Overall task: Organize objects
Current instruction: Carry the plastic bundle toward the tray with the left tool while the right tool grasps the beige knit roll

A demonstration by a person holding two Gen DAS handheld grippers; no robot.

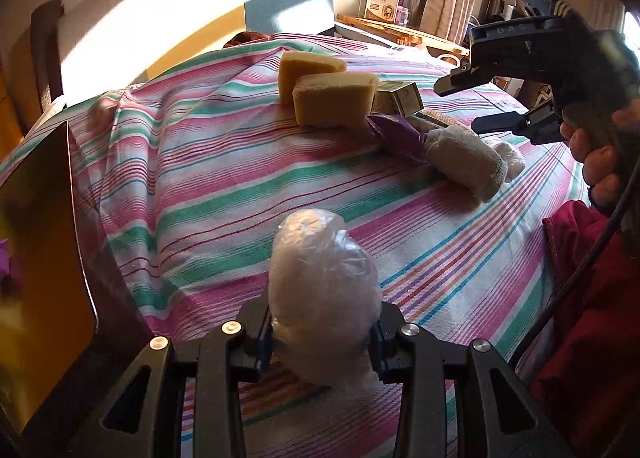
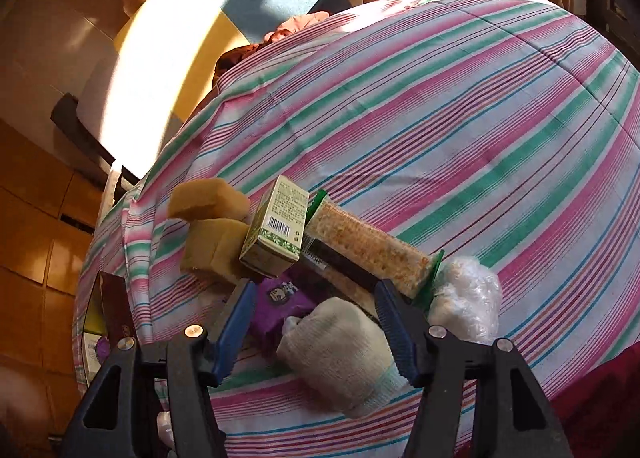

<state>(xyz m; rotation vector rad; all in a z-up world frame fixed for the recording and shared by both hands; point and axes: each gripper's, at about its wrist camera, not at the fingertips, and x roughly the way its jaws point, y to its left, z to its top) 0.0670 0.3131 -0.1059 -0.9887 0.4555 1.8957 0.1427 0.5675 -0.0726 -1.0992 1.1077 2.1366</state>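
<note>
My left gripper (image 1: 320, 342) is shut on a white bundle wrapped in clear plastic (image 1: 320, 278), held over the striped bedsheet (image 1: 200, 185). My right gripper (image 2: 316, 310) hangs open above a cluster of objects and grips nothing. Under it lie a rolled white cloth (image 2: 340, 350) and a purple packet (image 2: 280, 298). Beyond them are a green-and-cream carton (image 2: 276, 225), a long cracker pack (image 2: 368, 246), two yellow sponges (image 2: 212, 246) and a second plastic-wrapped bundle (image 2: 464, 298). In the left wrist view the right gripper (image 1: 468, 105) hovers over the cloth roll (image 1: 460, 157).
An open dark box with a yellow inside (image 1: 40, 238) stands at the bed's left edge. A red garment (image 1: 592, 298) lies at the right, below a person's hand (image 1: 596, 161) and a black cable. A wooden shelf (image 1: 400, 31) stands behind the bed.
</note>
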